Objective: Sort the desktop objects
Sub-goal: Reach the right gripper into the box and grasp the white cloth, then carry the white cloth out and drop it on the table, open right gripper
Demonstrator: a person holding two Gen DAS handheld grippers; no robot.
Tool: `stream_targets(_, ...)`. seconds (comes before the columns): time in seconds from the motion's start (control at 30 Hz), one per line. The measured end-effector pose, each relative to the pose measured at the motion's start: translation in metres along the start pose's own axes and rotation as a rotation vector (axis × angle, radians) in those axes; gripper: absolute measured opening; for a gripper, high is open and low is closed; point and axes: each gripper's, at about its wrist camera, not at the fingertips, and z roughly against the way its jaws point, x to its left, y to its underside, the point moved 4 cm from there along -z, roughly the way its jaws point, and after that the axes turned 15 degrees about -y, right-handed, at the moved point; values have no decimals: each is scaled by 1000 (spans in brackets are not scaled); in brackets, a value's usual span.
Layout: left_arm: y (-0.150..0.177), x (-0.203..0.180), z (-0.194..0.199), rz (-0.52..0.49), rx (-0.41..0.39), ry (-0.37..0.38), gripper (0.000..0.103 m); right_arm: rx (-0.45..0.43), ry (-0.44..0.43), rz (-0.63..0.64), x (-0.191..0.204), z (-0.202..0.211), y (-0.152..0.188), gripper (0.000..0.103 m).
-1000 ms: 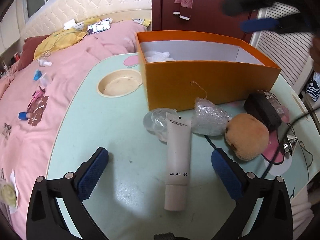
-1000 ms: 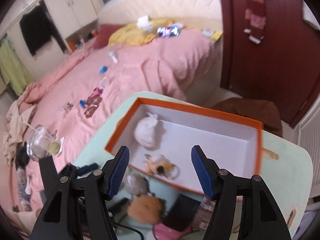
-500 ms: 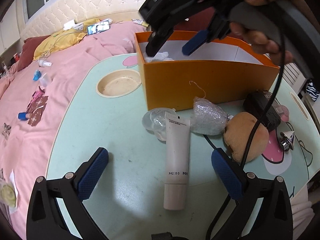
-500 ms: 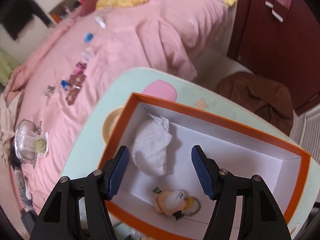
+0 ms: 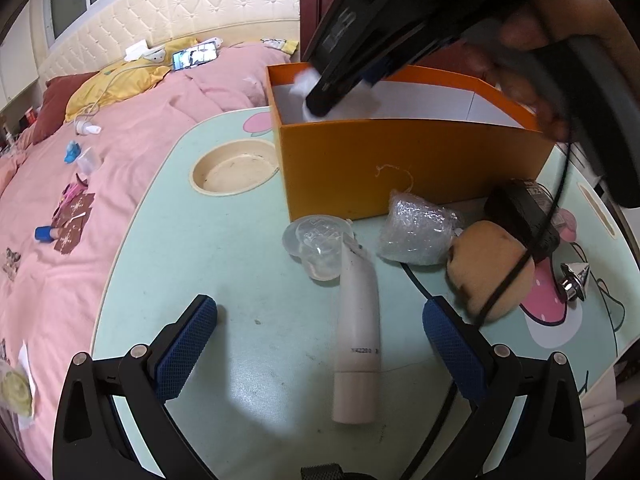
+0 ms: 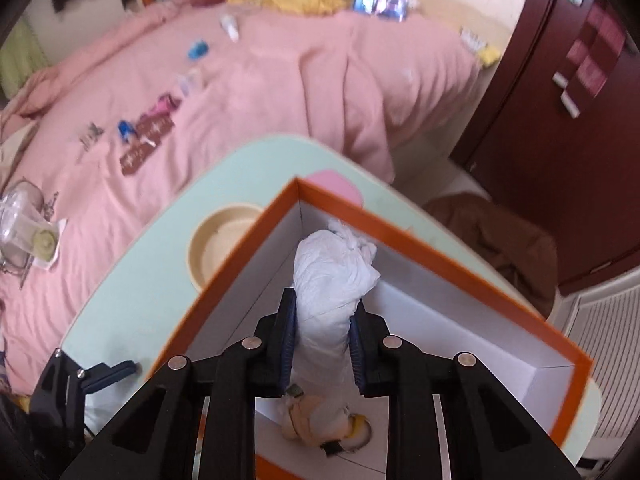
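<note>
My right tool (image 6: 322,336) closing on the crumpled white tissue wad (image 6: 334,280) inside the orange cardboard box (image 6: 440,258); a shallow pinch may tear it free.

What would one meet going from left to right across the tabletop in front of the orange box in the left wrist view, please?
Round recess in the table → clear plastic cup → white tube → bubble-wrap bundle → brown plush ball → silver cone.
</note>
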Motion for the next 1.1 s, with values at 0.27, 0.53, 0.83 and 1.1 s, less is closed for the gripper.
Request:
stream_targets(0.27,0,1,1,-3,0,0,103,-125,-58,-27,6,55,18,23)
stream_targets(0.53,0,0,2,-5,-2,0,103,-179,-147,-105,10,94,71,23)
stream_targets(0.83,1,1,1,-14,-6,5,103,-126,-192,-242,9,70,134,24)
stream_targets(1.1,1,1,2,-16,-6,6,103,-150,-176,-232,12,69,149,44)
